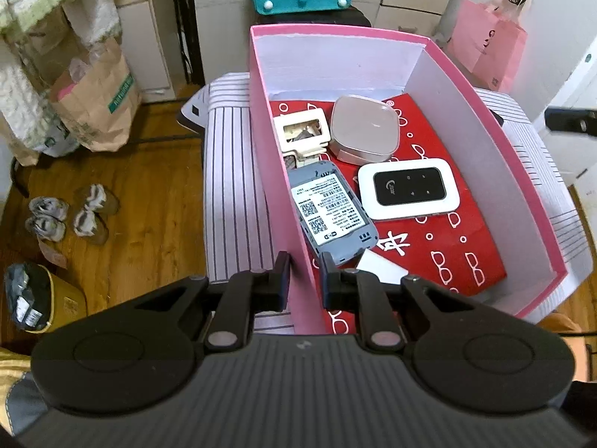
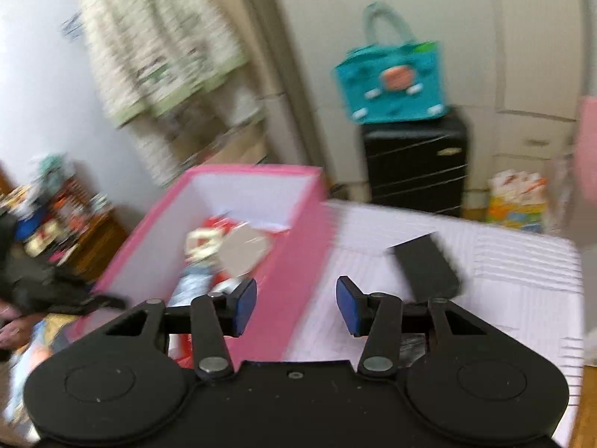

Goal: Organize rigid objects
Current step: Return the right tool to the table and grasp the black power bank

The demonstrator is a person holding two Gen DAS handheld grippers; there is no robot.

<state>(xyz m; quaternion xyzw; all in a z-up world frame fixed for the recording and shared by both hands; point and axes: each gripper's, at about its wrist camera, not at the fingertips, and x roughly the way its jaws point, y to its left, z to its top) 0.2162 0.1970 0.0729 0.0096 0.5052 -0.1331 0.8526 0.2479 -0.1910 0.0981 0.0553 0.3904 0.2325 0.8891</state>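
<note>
Where the pink box (image 1: pixel 373 41) sits on the striped cloth (image 1: pixel 238 186), its left wall is straddled by the left gripper (image 1: pixel 305 261): one finger is seen outside the wall and one inside, the gap between them narrow, with the wall clamped between the pads. Inside the box, against that same left wall, a cream plastic frame (image 1: pixel 301 128) is laid, and just nearer than it a grey device (image 1: pixel 330 211) with a white printed label is found face down, its near end close to the inner finger. To the right of the frame, toward the far wall of the box, a rounded white case (image 1: pixel 365 130) is set, touching the frame's edge. Nearer than the case, and right of the grey device, a white pocket router (image 1: pixel 408 193) with a black face is placed on the red patterned paper (image 1: pixel 447 254) that lines the box floor.

Outside the box's right wall, a black flat object (image 2: pixel 425 267) is left on the cloth; the right wrist view is blurred, so its kind cannot be told. The right gripper (image 2: pixel 296 304) is held above the right wall of the box with its jaws spread wide and nothing between them. Behind the box, a teal felt bag (image 2: pixel 391 82) is stood on a black cabinet (image 2: pixel 414 164).
</note>
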